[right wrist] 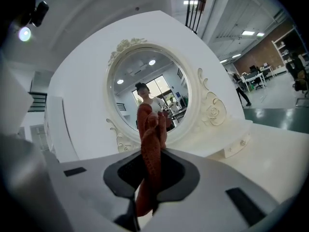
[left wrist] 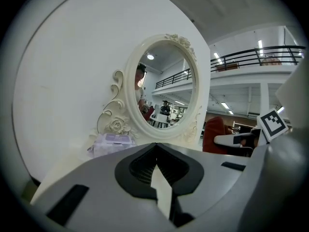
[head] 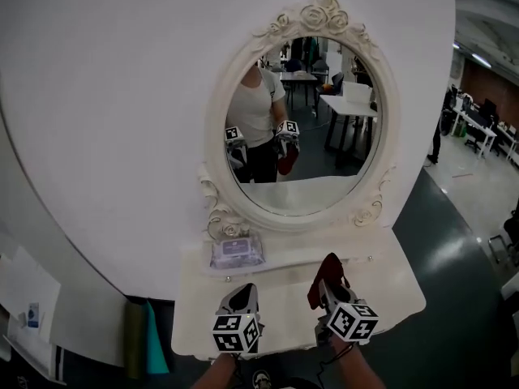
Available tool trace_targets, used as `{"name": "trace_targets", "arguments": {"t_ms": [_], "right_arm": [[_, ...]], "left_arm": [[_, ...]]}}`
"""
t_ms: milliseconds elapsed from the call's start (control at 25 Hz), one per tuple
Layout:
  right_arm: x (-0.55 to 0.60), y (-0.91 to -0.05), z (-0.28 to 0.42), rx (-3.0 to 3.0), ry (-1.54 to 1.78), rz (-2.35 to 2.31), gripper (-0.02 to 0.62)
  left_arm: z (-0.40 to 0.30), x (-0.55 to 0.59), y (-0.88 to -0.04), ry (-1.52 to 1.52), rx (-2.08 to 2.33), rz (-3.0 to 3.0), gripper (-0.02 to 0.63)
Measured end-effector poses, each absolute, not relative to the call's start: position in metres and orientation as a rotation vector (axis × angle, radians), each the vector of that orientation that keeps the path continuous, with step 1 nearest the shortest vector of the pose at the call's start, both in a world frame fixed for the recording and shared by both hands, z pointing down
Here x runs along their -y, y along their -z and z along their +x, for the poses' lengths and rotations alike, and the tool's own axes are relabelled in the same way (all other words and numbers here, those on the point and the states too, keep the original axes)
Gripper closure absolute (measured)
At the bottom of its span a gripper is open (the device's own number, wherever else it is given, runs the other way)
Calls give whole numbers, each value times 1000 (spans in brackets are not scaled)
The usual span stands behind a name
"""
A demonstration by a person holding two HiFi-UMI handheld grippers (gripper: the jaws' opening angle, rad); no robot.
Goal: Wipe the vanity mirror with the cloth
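An oval vanity mirror (head: 302,128) in an ornate white frame stands at the back of a white vanity table (head: 284,298). It also shows in the left gripper view as the mirror (left wrist: 164,91) and in the right gripper view as the mirror (right wrist: 147,91). My right gripper (head: 331,280) is shut on a red cloth (head: 328,271), which sticks up between its jaws as the cloth (right wrist: 150,153). It hovers over the tabletop, short of the glass. My left gripper (head: 242,298) is shut and holds nothing.
A pack of wipes (head: 237,251) lies on the shelf at the mirror's lower left, seen too as the pack (left wrist: 112,141). A white curved wall panel (head: 105,136) backs the table. Office desks and grey floor (head: 462,209) lie to the right.
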State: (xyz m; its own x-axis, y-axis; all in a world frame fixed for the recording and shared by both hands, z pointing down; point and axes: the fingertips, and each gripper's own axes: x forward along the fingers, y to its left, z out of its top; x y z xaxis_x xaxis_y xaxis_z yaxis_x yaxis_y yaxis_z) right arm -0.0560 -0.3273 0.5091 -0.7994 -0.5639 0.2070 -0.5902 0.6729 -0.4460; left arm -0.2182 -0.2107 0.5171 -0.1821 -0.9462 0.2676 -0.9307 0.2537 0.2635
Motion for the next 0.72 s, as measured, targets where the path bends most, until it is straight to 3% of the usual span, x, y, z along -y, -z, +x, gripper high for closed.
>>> {"name": "trace_targets", "arguments": {"t_ms": [400,560,720], "right_arm": [[381,-469,-104,2859,-599,718,534],[412,-379,-147,2962,-302,540,534],[423,-255,-195,3005,196,459,534]], "left_arm": [[-254,256,-481,97,2260,1609,595],[-270,278,-434,73,2355,1620,595],[-295,302,-354,77,2445,1678,595]]}}
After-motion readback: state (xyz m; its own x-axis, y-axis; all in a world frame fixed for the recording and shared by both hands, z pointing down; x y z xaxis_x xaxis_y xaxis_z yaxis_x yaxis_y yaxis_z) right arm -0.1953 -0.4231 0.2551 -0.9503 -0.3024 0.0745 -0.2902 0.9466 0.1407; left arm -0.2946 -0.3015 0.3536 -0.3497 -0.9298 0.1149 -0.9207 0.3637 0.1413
